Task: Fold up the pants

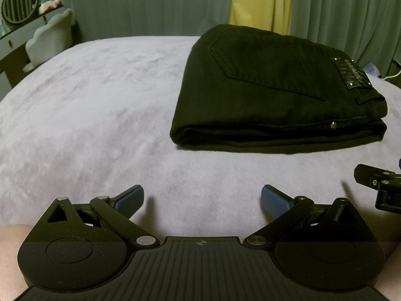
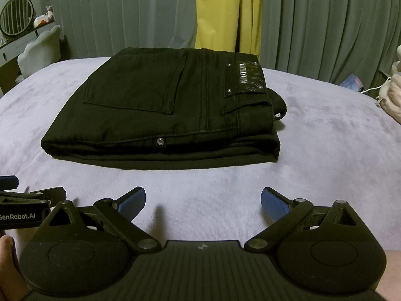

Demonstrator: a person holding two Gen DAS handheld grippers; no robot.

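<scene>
Pants (image 2: 160, 105), black and folded into a compact stack (back pocket and patch up), lie on the bed (image 1: 87, 115). We hold our left gripper (image 1: 202, 198) and right gripper (image 2: 203, 200) wide open, empty, side by side near them.

Lettering on pants (image 2: 160, 107) patch (image 2: 246, 79) illegible

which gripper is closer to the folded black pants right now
Right. The right gripper sits open almost straight in front of the pants; the left gripper, also open, is off to their left. Neither touches them.
</scene>
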